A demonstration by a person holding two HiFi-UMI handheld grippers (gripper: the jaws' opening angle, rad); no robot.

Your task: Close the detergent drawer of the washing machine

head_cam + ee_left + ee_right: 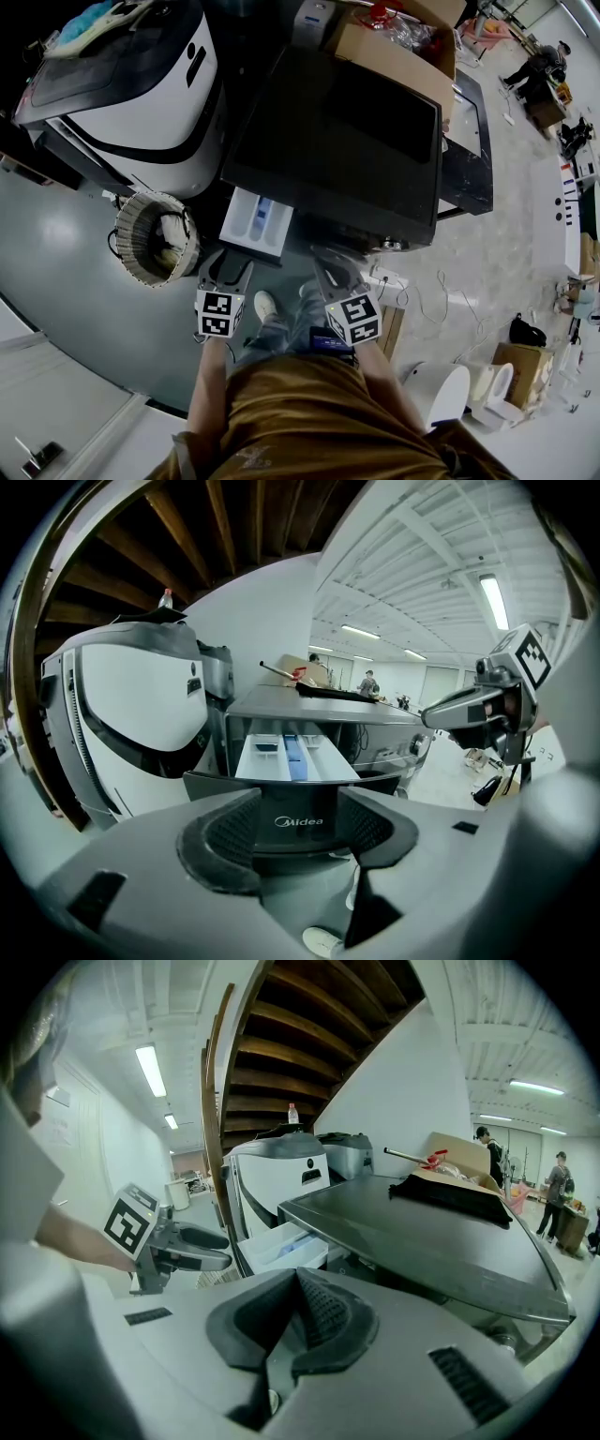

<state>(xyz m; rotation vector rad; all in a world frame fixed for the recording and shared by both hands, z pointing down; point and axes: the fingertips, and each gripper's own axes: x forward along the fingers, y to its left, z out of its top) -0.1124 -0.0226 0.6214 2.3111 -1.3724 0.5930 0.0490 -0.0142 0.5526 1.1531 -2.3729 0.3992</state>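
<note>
1. We see the detergent drawer (pixel 255 220) pulled out from the front of the washing machine (pixel 347 141).
2. Our left gripper (pixel 228 269) gapes wide just before the drawer's front.
3. Our right gripper (pixel 330 268), pinched together on nothing, hovers near the machine's front.

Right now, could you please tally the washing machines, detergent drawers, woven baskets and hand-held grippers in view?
Washing machine: 1
Detergent drawer: 1
Woven basket: 1
Hand-held grippers: 2 (left hand-held gripper, right hand-held gripper)
Total: 5
</note>
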